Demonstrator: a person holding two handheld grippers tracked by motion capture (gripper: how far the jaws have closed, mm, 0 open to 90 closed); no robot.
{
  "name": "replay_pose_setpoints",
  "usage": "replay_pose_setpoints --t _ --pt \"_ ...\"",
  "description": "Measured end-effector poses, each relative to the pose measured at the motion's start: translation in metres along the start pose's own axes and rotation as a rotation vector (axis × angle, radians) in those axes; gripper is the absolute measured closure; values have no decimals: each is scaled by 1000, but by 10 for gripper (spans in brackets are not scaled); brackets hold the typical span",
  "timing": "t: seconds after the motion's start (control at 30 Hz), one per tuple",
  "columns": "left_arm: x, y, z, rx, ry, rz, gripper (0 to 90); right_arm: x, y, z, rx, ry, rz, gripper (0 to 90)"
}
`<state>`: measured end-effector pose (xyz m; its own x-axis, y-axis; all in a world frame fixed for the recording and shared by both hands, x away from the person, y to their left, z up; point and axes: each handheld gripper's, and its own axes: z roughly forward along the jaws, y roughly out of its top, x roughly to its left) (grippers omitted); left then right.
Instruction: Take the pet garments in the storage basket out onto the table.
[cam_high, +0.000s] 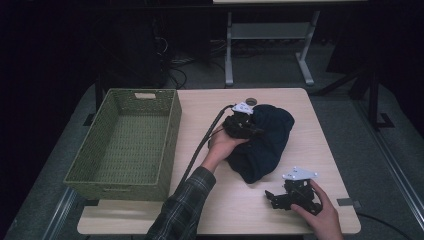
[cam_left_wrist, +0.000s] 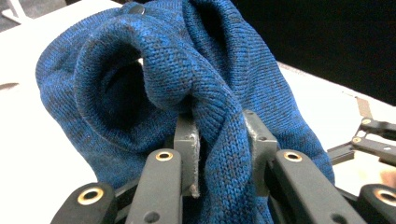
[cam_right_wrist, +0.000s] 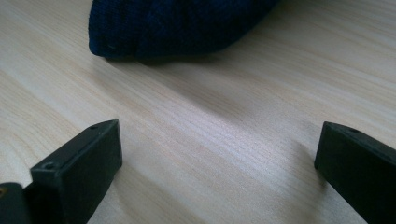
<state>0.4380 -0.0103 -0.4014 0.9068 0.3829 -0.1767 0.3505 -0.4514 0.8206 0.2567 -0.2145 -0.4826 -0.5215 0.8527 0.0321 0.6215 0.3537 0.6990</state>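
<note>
A dark blue knitted garment (cam_high: 262, 140) (bunched into a heap) is seen on the pale wooden surface (cam_high: 325, 150), well to the right of the green woven basket (cam_high: 127, 142), which is stood at the left edge of that surface. A twisted fold of the garment is pinched between the closed jaws of the left gripper (cam_left_wrist: 219, 149), at the garment's left side. The right gripper (cam_right_wrist: 217, 154) is rested on the surface just below the garment, its jaws spread wide with nothing between them.
</note>
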Motion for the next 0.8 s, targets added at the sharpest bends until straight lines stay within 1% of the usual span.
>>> replay_pose_setpoints --t 0.1,0.13,0.17,0.23,0.27,0.3,0.33,0.37,0.4,0.43,0.47,0.5,0.57,0.6,0.63,0.67,0.73,0.77,0.8 --pt "2 -2 5 18 8 -19 689 0 0 0 -1 0 -2 5" --pt "3 -3 7 30 12 -21 664 0 0 0 1 1 1 4" --pt "3 -3 8 39 18 -15 664 0 0 0 1 1 1 4" --pt "3 -5 11 64 28 -23 613 0 0 0 1 -1 -4 5" --pt "4 -6 12 64 31 -25 574 0 0 0 1 -1 -3 5" --pt "6 -6 12 55 29 -32 503 0 0 0 1 -1 -2 4" --pt "6 -6 12 55 29 -32 471 0 0 0 1 -1 -2 5" --pt "6 -6 12 46 37 -33 471 0 0 0 1 -1 -2 5" --pt "6 -5 11 38 43 -30 421 0 0 0 1 -1 -3 4" --pt "6 -5 11 33 46 -31 421 0 0 0 1 -1 -3 4" --pt "7 -5 10 28 52 -24 354 0 0 0 0 -1 -3 4" --pt "7 -4 8 26 51 -30 337 0 0 0 0 -1 -3 4" --pt "6 -4 7 21 56 -29 264 0 0 0 1 -1 -3 4" --pt "6 -3 6 26 64 -27 264 0 0 0 0 0 -3 4" --pt "6 -2 4 31 66 -26 238 0 0 0 1 0 -4 4" --pt "5 -2 2 29 68 -41 184 0 0 0 1 0 0 4" --pt "4 -1 -2 29 76 -44 170 0 0 0 2 1 3 4" --pt "3 -1 -4 28 81 -40 153 0 0 0 -1 -1 -3 4" --pt "2 -1 -7 27 87 -35 142 0 0 0 1 0 1 4"
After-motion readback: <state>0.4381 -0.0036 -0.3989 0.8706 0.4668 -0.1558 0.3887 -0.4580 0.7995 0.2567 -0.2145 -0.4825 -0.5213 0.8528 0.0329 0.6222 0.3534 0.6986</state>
